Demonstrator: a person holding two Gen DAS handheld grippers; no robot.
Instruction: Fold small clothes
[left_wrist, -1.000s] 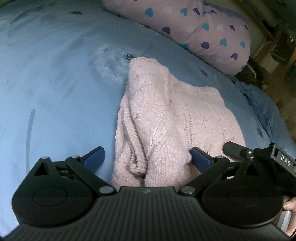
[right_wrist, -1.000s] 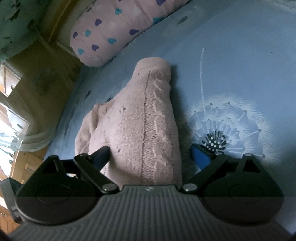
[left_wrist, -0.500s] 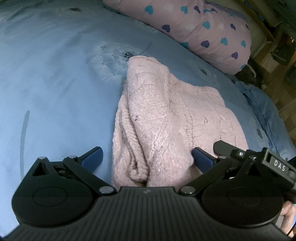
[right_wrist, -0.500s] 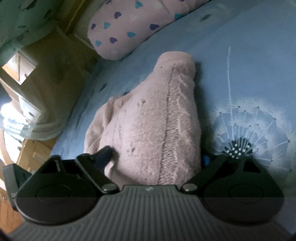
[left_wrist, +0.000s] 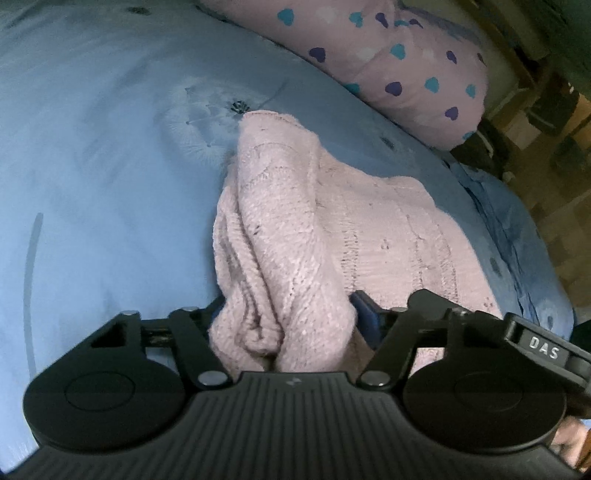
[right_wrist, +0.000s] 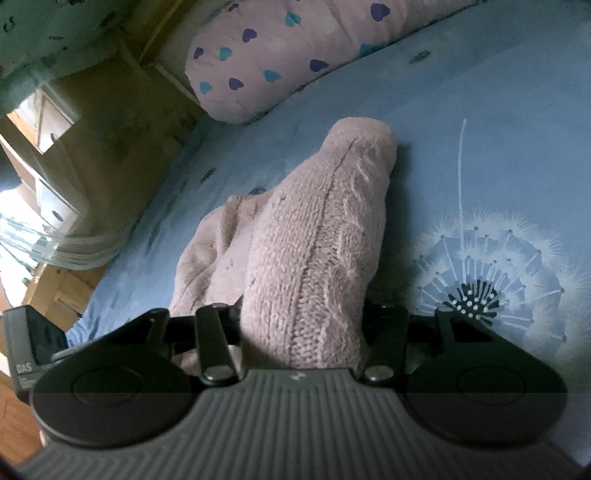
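Note:
A pink knitted sweater (left_wrist: 295, 236) lies bunched on the blue bedsheet (left_wrist: 103, 192). My left gripper (left_wrist: 286, 314) is shut on a thick fold at its near edge. One blue pad (left_wrist: 364, 312) shows against the knit; the other is hidden by fabric. In the right wrist view the sweater (right_wrist: 314, 251) rises as a ridge away from me. My right gripper (right_wrist: 303, 325) is shut on its near end, and the knit hides both pads. The right gripper's body (left_wrist: 517, 336) shows at the right of the left wrist view, close beside the left gripper.
A pink pillow with heart print (left_wrist: 399, 62) lies at the far side of the bed and also shows in the right wrist view (right_wrist: 288, 55). Wooden furniture (right_wrist: 55, 122) and floor (right_wrist: 18, 406) lie past the bed edge. A dandelion print (right_wrist: 480, 288) marks the sheet.
Both grippers have closed from open onto the near folds of the sweater. The two grippers have come closer together, and the fabric is bunched up between the fingers.

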